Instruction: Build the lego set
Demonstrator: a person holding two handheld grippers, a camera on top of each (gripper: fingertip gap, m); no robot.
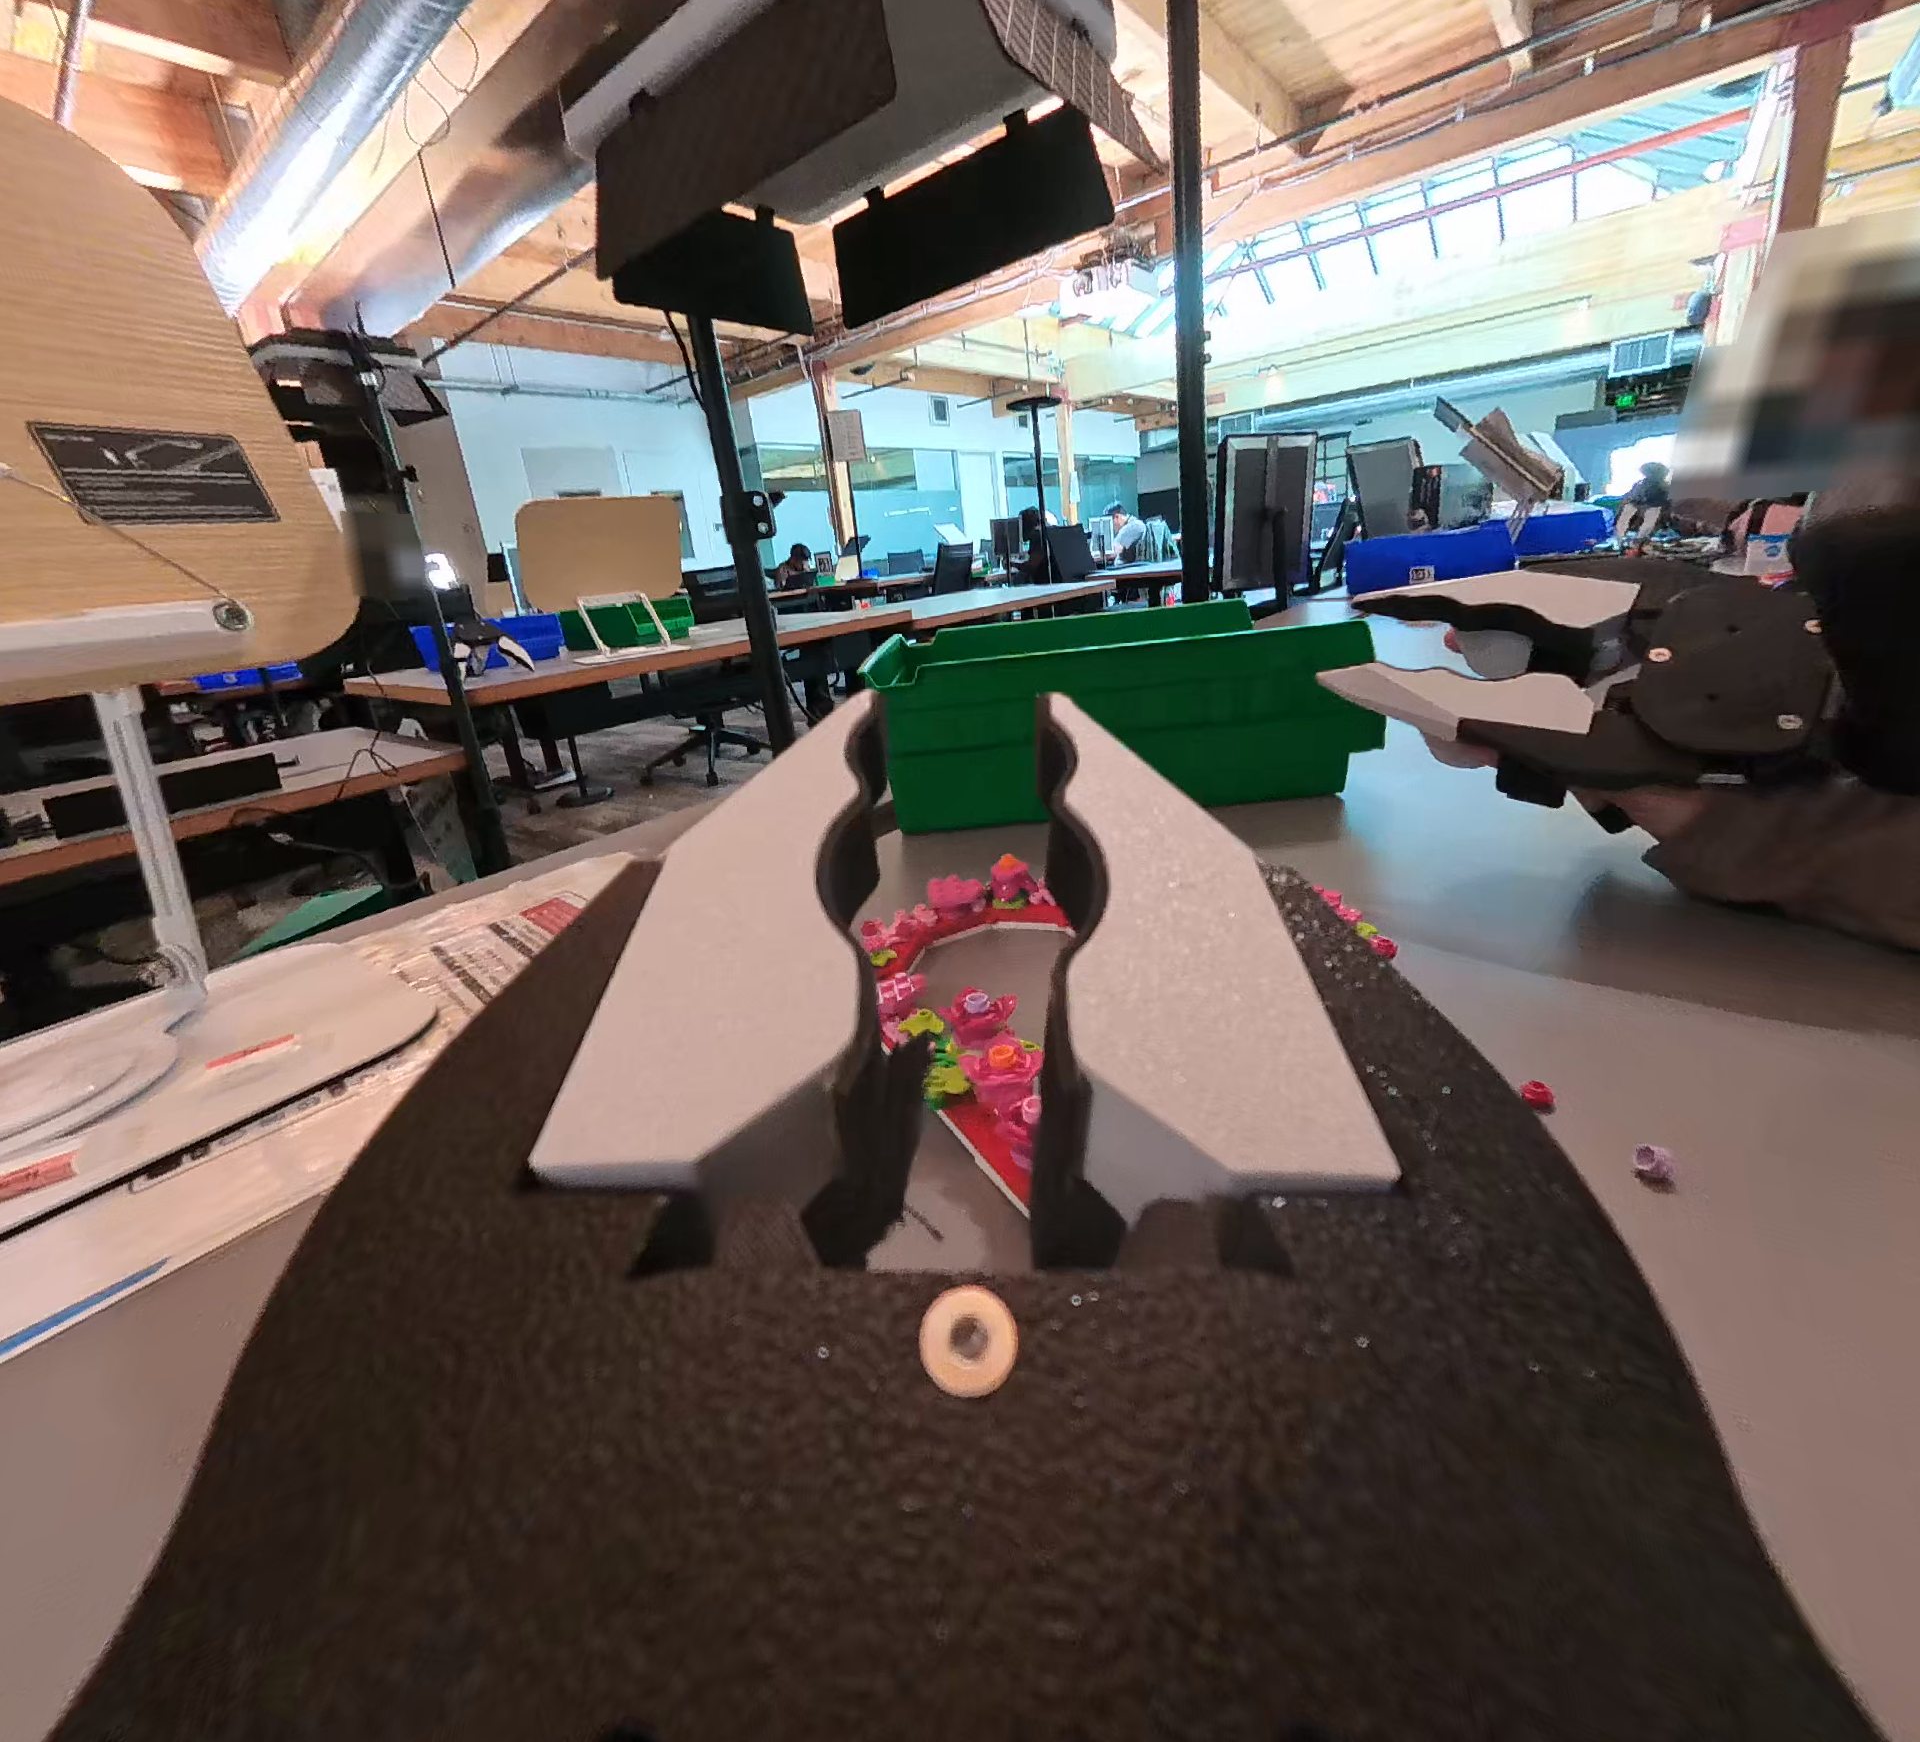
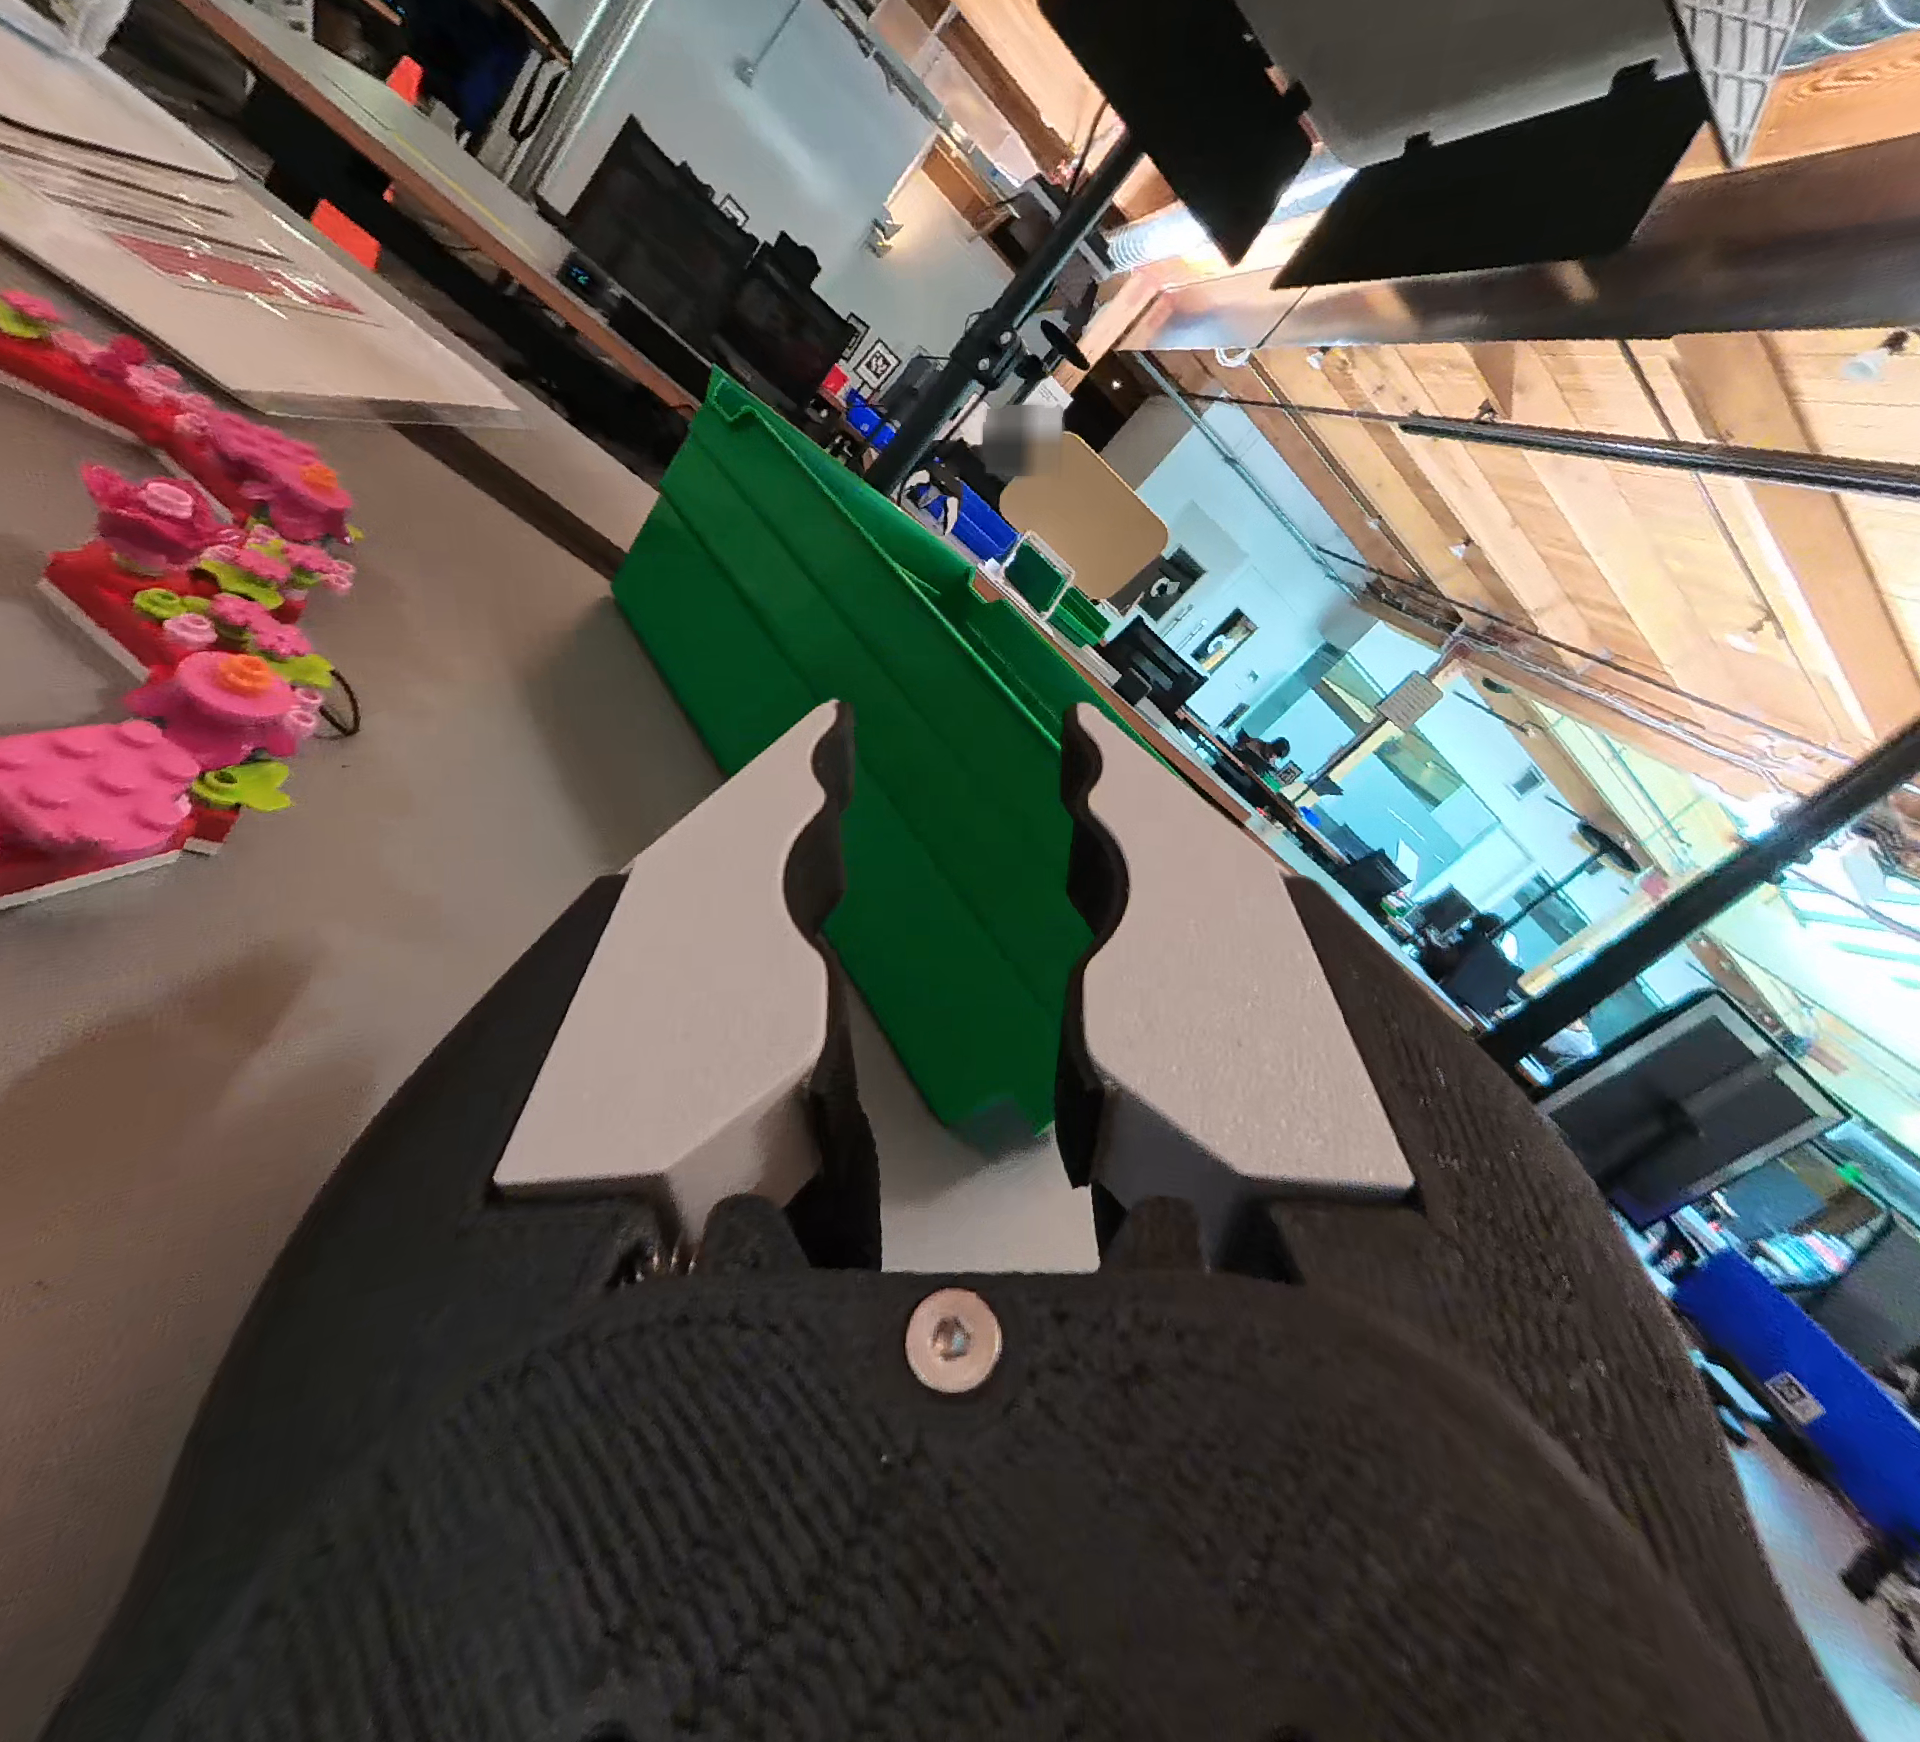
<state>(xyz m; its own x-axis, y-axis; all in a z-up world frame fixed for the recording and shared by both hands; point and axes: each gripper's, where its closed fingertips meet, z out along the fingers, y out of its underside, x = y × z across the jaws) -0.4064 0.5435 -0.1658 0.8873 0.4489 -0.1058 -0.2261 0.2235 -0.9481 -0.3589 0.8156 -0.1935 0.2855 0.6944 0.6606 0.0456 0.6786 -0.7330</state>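
Your smooth grey desk [image 1: 1507, 996] carries a ribbed green plastic bin [image 1: 1122, 716] at the back, out of the way of the build. The red studded lego frame [image 2: 135, 580], topped with knobbly pink flowers, lies flat near you, so you can press parts down. Your left hand-held gripper [image 1: 961, 861] hovers over it, released and empty; the right hand-held gripper [image 2: 956, 861], rolled sideways beside it, is released too. Loose pieces [image 1: 1652, 1162] lie scattered at the right.

Left hand-held gripper [image 1: 961, 736] level, fingers parted, nothing between. Right hand-held gripper [image 2: 956, 736] rolled sideways, fingers parted, empty.
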